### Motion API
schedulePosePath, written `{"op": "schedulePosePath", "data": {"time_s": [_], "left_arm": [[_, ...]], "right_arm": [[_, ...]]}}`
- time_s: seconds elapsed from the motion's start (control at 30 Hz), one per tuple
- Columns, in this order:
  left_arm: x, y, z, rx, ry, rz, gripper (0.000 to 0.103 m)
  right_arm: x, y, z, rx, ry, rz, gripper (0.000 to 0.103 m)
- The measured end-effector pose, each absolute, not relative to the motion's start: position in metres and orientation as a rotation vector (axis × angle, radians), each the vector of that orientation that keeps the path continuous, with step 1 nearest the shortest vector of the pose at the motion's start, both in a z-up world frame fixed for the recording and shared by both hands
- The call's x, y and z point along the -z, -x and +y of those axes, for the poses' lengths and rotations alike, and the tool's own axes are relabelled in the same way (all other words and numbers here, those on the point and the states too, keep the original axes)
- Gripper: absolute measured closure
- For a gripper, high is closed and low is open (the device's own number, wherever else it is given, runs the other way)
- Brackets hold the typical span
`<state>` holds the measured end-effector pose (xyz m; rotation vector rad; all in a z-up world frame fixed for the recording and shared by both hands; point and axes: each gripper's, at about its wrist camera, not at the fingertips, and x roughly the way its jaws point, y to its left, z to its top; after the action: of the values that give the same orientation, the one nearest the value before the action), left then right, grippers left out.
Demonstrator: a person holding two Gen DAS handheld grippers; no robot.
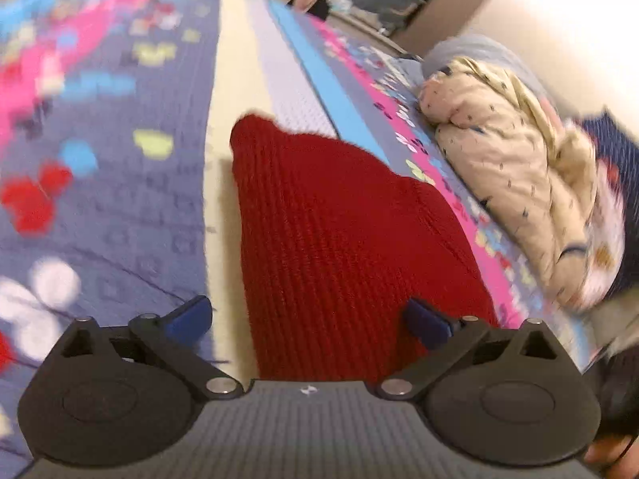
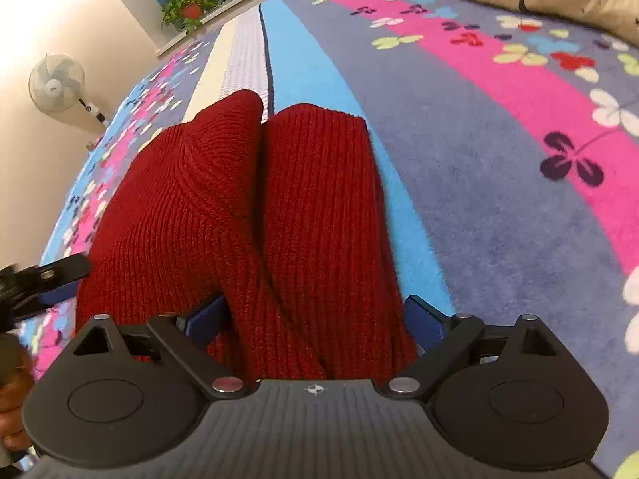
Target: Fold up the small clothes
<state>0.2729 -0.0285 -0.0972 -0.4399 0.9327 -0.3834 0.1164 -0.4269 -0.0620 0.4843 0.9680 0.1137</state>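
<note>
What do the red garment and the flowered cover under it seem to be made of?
Red knitted garment: looks like a thick yarn knit, possibly wool or acrylic; clear raised ribs run along it and the finish is matt.
Flowered bed cover: seems a soft fleece or plush fabric; its surface looks fuzzy, with printed clover flowers and coloured stripes. The exact fibre of either cannot be told.

The knit garment (image 2: 247,207) is dark red and ribbed; the blanket (image 2: 479,159) has grey, pink and blue stripes with clover flowers.
</note>
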Motion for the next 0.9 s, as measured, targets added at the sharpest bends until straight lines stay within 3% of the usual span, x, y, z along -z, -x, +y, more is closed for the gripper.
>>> {"op": "schedulePosePath", "data": {"time_s": [0.17, 0.27, 0.33, 0.4, 0.57, 0.8, 0.9], "left_arm": [[0.133, -0.297, -0.025, 0.456, 0.705, 1.019, 0.000], [0.132, -0.301, -0.031, 0.451, 0.687, 1.012, 0.005], [0.125, -0.299, -0.028, 0.447, 0.669, 0.993, 0.029], [0.109, -0.294, -0.025, 0.477, 0.615, 0.950, 0.038], [0.063, -0.276, -0.010, 0.439, 0.453, 0.847, 0.039], [0.024, -0.257, 0.075, 0.334, 0.384, 0.770, 0.039], [0.026, -0.252, 0.111, 0.271, 0.388, 0.800, 0.031]], "right_arm": [[0.068, -0.121, -0.430, -0.131, -0.530, 0.978, 0.010], [0.065, -0.120, -0.427, -0.142, -0.537, 0.960, 0.021], [0.062, -0.119, -0.425, -0.151, -0.524, 0.933, 0.029], [0.057, -0.119, -0.422, -0.155, -0.516, 0.906, 0.042], [0.047, -0.121, -0.403, -0.206, -0.500, 0.827, 0.062], [0.030, -0.135, -0.329, -0.425, -0.453, 0.756, 0.065], [0.026, -0.138, -0.300, -0.527, -0.418, 0.749, 0.065]]}}
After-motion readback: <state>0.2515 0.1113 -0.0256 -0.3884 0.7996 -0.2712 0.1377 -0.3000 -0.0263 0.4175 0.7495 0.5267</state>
